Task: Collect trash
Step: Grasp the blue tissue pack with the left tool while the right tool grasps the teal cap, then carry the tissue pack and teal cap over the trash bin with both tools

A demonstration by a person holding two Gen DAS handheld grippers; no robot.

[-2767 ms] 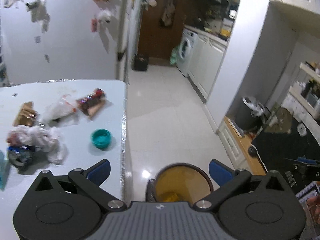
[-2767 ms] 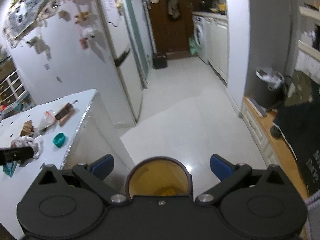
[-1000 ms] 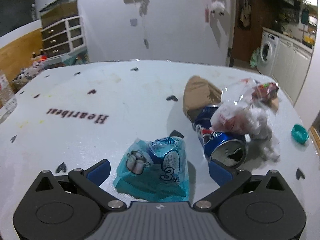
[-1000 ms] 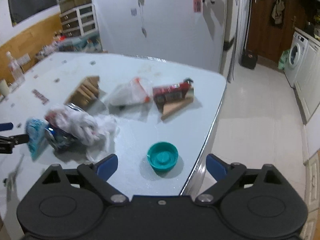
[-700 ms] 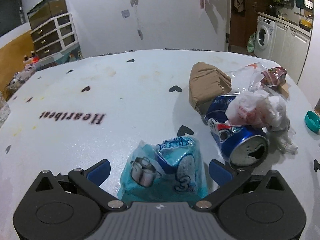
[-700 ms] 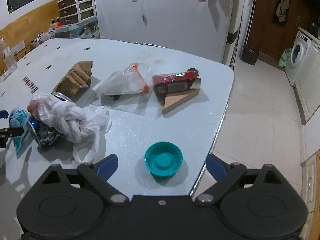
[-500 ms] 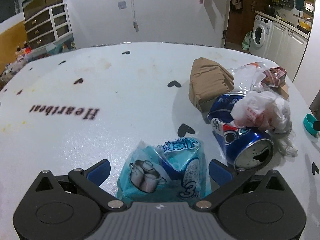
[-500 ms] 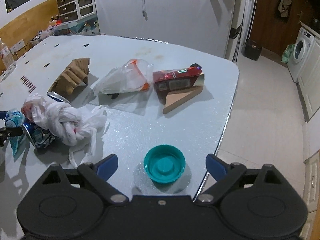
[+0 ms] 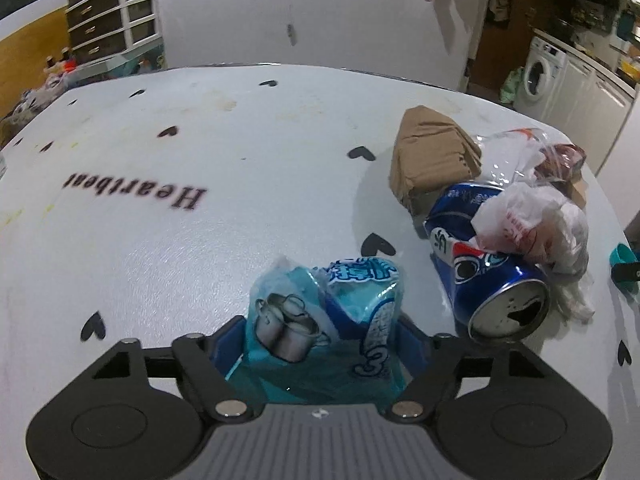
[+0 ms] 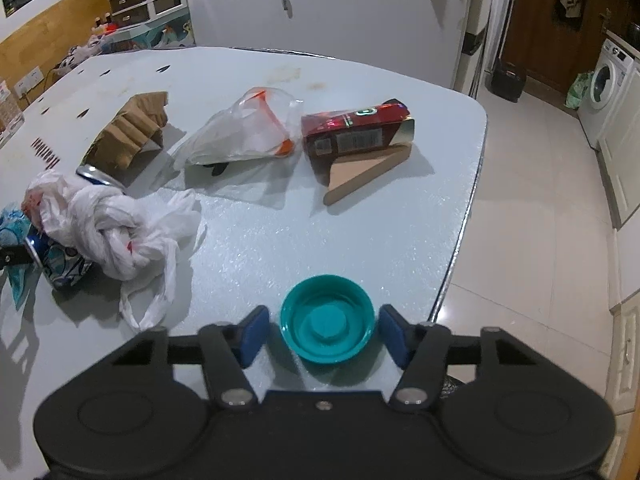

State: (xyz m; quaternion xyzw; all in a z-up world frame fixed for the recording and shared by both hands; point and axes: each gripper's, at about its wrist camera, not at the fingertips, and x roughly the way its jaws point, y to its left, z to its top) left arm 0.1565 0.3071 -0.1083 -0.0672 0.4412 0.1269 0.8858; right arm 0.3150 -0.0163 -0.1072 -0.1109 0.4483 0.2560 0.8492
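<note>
Teal cap (image 10: pixel 328 318), one; blue can (image 9: pixel 480 264), one

wrapper (image 9: pixel 324 320) left of can (image 9: pixel 484 280) | bag (image 9: pixel 532 228) on can | cap (image 10: pixel 328 318) near table (image 10: pixel 280 240) edge

Left gripper (image 9: pixel 322 340): matte black body, two round raised discs at lower corners, ribbed grey centre plate with small white mark, silver pivot screws on angled black linkage arms, blue finger pads (image 9: pixel 230 346). Right gripper (image 10: pixel 327 334): same black build, plain black centre, silver screws, blue pads (image 10: pixel 252 334).
</note>
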